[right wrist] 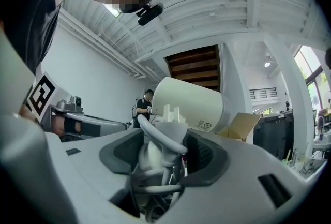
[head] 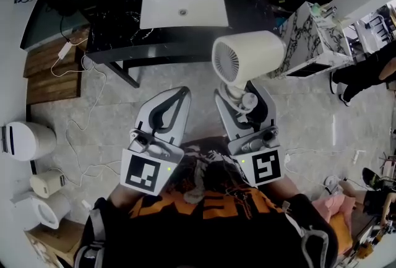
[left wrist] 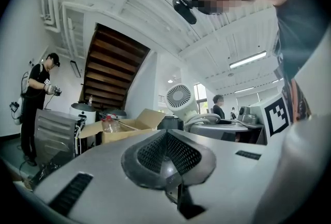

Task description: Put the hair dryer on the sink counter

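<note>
Right hand-held gripper [head: 242, 96] clamped on handle of cream hair dryer [head: 247, 56], mid-frame below the black sink worktop [head: 117, 31]; barrel lying left-right, grille end facing left. Left hand-held gripper [head: 179, 93] closed, empty.

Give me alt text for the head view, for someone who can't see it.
Seen from above, the right gripper holds a cream hair dryer by its cord-wrapped handle, while the left gripper beside it is shut and empty. Ahead stands a black sink counter with a white basin.

Smooth matt plastic hair dryer [head: 247, 57]; glossy dark sink counter [head: 249, 5]
</note>
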